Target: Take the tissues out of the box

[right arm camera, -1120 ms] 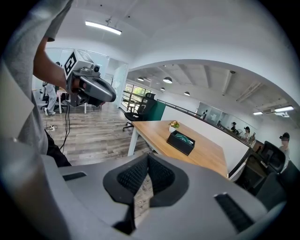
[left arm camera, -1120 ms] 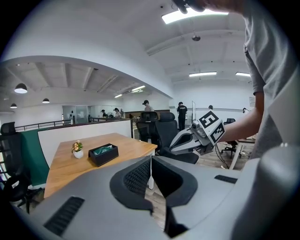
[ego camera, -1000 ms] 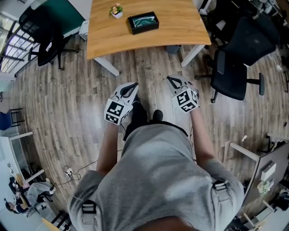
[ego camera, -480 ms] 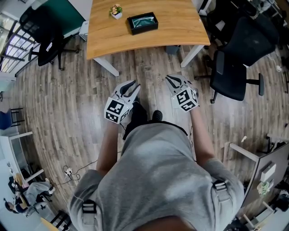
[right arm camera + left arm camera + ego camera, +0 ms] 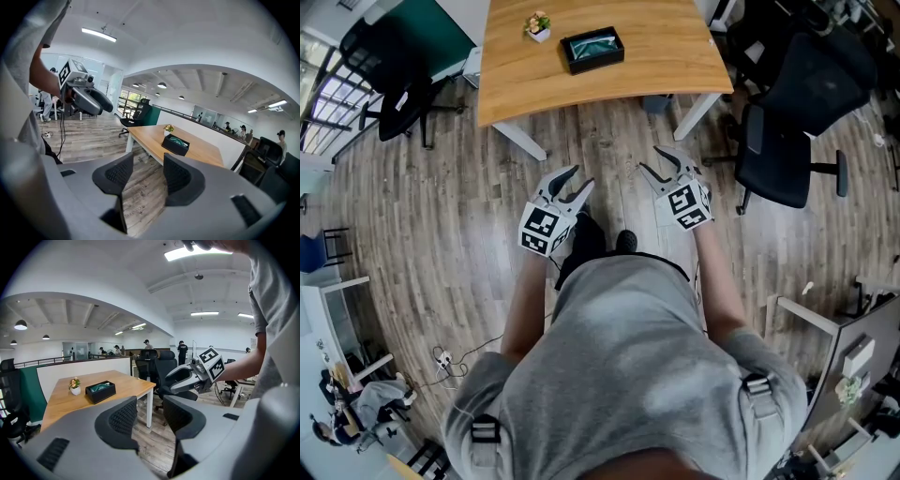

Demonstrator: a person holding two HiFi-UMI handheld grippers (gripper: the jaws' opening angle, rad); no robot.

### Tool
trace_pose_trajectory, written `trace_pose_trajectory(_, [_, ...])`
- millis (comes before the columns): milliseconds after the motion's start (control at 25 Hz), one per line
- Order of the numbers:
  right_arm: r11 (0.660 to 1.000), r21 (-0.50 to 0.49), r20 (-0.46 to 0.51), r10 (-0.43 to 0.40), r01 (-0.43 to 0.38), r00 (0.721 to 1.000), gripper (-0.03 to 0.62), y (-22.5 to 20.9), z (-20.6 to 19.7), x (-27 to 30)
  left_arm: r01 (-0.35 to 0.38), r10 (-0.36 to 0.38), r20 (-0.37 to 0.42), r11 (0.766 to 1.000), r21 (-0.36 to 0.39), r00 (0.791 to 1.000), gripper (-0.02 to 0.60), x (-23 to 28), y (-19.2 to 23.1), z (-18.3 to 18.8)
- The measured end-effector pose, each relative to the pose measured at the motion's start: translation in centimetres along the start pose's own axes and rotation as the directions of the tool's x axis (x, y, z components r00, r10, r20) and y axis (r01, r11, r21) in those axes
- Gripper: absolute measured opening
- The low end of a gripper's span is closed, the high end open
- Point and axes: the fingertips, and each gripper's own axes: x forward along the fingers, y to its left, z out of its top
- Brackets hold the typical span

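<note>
Subject of task: the black rectangular box (image 5: 592, 49) rests on the light wooden tabletop (image 5: 609, 89). It sits well back from the near curved edge and roughly midway between the left and right edges. Its top is open and teal-green contents show inside; whether these are tissues cannot be told. A small flowering plant in a white pot (image 5: 537, 25) stands just beside the box, on the side toward the tabletop's left edge and apart from it.

Left gripper (image 5: 581, 178): released. Its jaws have just been opening and stand apart. Its own view shows only the wood-plank floor (image 5: 154, 441) between the ribbed pads (image 5: 124, 417). It touches nothing and hovers over the floor well short of the tabletop's near edge, pointing toward it and slightly downward.

Right gripper (image 5: 650, 160): released. Its jaws have likewise just been opening. The right gripper view shows bare floor in the gap, with the box (image 5: 176, 144) and the plant (image 5: 168, 128) on the tabletop beyond. It hangs beside the left gripper and apart from it, also short of the near edge.

Neither gripper is in contact with the box.

Surroundings: the person in a grey shirt (image 5: 628, 375) stands on the floor facing the tabletop. A black office chair (image 5: 783, 141) stands off the tabletop's right near corner. A second black chair (image 5: 394, 94) stands beyond the left edge.
</note>
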Motion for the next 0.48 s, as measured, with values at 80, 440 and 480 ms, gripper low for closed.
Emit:
trace_pose_trajectory(80, [1.0,0.007,-0.008,-0.014,0.014,1.0,0.236,-0.4,-0.3,-0.2,-0.003,0.003,-0.004,1.0,0.003,1.0,0.19,0.2,0.0,0.0])
trace_pose_trajectory(440, [1.0,0.027,-0.027,0.001,0.0,1.0,0.276,-0.4,-1.1,0.1,-0.021,0.021,-0.006,1.0,0.005,1.0,0.221,0.3,0.5,0.2])
trace_pose_trajectory(480, [1.0,0.023,-0.035,0.009,-0.008,0.999,0.276,-0.3,-1.2,0.3,-0.024,0.024,-0.005,1.0,0.004,1.0,0.221,0.3,0.7,0.2])
